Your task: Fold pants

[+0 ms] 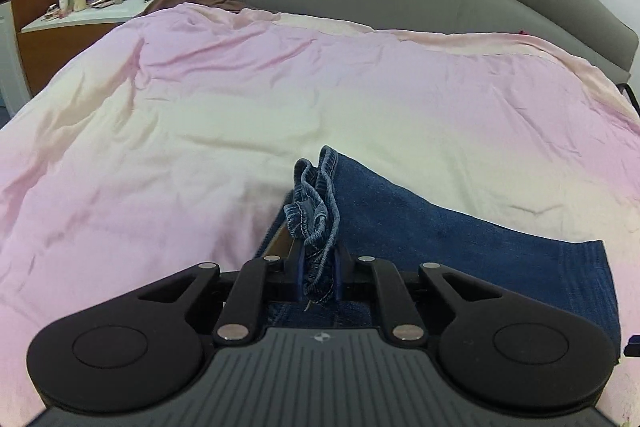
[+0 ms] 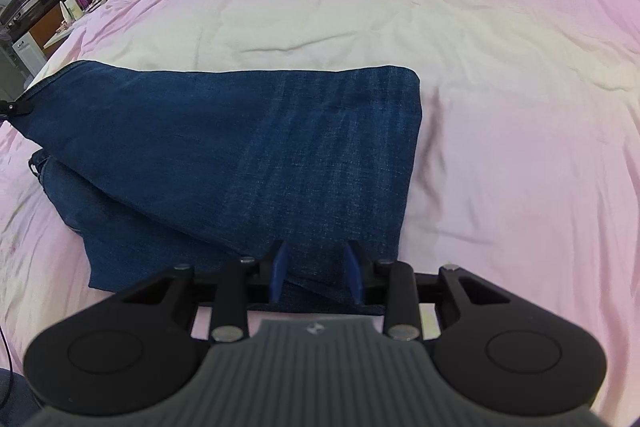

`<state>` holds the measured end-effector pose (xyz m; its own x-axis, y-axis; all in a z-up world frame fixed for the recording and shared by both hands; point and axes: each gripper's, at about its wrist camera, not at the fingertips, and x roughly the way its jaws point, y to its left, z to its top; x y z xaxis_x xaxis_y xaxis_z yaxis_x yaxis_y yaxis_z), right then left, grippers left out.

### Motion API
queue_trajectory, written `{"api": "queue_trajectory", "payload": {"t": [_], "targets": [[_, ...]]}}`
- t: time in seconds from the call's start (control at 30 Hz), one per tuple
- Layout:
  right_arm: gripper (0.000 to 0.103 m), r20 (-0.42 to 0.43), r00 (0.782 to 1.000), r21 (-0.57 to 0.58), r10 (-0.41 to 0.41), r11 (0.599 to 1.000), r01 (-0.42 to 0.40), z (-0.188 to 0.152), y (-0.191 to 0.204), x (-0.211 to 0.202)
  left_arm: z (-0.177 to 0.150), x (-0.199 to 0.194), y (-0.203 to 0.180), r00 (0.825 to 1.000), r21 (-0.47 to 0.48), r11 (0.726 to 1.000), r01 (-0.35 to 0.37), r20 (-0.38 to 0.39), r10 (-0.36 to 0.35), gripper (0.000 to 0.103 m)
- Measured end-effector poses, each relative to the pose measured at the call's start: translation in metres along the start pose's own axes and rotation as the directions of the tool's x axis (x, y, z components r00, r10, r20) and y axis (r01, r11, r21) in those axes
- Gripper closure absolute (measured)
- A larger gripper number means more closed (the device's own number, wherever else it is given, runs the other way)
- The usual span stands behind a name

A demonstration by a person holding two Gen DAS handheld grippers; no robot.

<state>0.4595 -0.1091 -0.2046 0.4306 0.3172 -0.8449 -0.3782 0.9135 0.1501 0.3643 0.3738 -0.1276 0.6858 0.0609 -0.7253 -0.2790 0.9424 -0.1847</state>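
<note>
L gripper (image 1: 317, 259) angled down, clenched on bunched jeans (image 1: 420, 227) hem. R gripper (image 2: 316, 269) tilted steeply over the denim, jaws apart, gripping nothing.

Left gripper (image 1: 318, 259) pitched down, jaws nearly closed and pinching a bunched denim hem between the pads; right gripper (image 2: 316, 267) pitched steeper down, jaws partway apart, blue pads (image 2: 280, 267) straddling a fold of the jeans (image 2: 240, 147).

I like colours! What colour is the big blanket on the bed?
Pale pink, fading to cream; the soft pink bed cover shows best in the right wrist view.
</note>
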Motion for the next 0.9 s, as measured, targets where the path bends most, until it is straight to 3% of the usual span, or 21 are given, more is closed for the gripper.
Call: {"api": "queue_trajectory", "payload": {"t": [0.1,0.23,0.3,0.4,0.43,0.53,0.67,0.73,0.77,0.83,0.9], "targets": [[0.071,-0.008,0.999,-0.003,0.031,1.0,-0.031,0.001,0.004,0.0,-0.014,0.026,0.018,0.998,-0.049,0.999,-0.009,-0.061,0.006,0.088],[0.07,-0.033,0.999,-0.006,0.006,1.0,-0.006,-0.001,0.003,0.012,-0.039,0.054,0.029,0.996,-0.078,0.996,-0.043,-0.087,0.036,0.087],[0.07,-0.073,0.997,0.034,0.0,0.999,0.002,-0.004,-0.008,0.024,-0.047,0.064,0.032,0.995,-0.102,0.994,-0.05,-0.096,0.04,0.086],[0.071,-0.118,0.992,0.117,0.034,0.993,-0.02,-0.012,-0.027,0.041,-0.051,0.067,0.026,0.993,-0.066,0.995,-0.073,-0.097,0.066,0.085],[0.077,-0.141,0.989,0.14,0.04,0.99,-0.02,-0.016,-0.033,0.045,-0.05,0.065,0.024,0.992,-0.052,0.995,-0.081,-0.098,0.075,0.083],[0.079,-0.223,0.975,0.133,0.011,0.991,0.02,-0.034,-0.041,0.051,-0.045,0.052,0.024,0.99,-0.031,0.994,-0.104,-0.094,0.101,0.065],[0.073,-0.155,0.986,0.181,0.063,0.983,-0.034,-0.045,-0.053,0.024,-0.046,0.023,0.041,0.994,-0.111,0.989,-0.095,-0.071,0.088,0.041],[0.066,-0.107,0.99,0.221,0.087,0.973,-0.062,-0.047,-0.06,0.012,-0.05,0.007,0.053,0.997,-0.194,0.979,-0.069,-0.041,0.063,0.021],[0.063,-0.082,0.992,0.236,0.094,0.969,-0.073,-0.047,-0.063,0.007,-0.054,0.0,0.059,0.999,-0.249,0.967,-0.051,-0.025,0.046,0.017],[0.048,-0.02,0.995,0.265,0.097,0.96,-0.088,-0.044,-0.067,-0.002,-0.062,-0.008,0.072,1.0,-0.354,0.935,-0.013,-0.013,0.009,0.014],[0.042,0.024,0.995,0.3,0.099,0.949,-0.101,-0.04,-0.07,-0.004,-0.071,-0.006,0.084,0.999,-0.462,0.887,0.023,-0.012,-0.033,0.013]]}}
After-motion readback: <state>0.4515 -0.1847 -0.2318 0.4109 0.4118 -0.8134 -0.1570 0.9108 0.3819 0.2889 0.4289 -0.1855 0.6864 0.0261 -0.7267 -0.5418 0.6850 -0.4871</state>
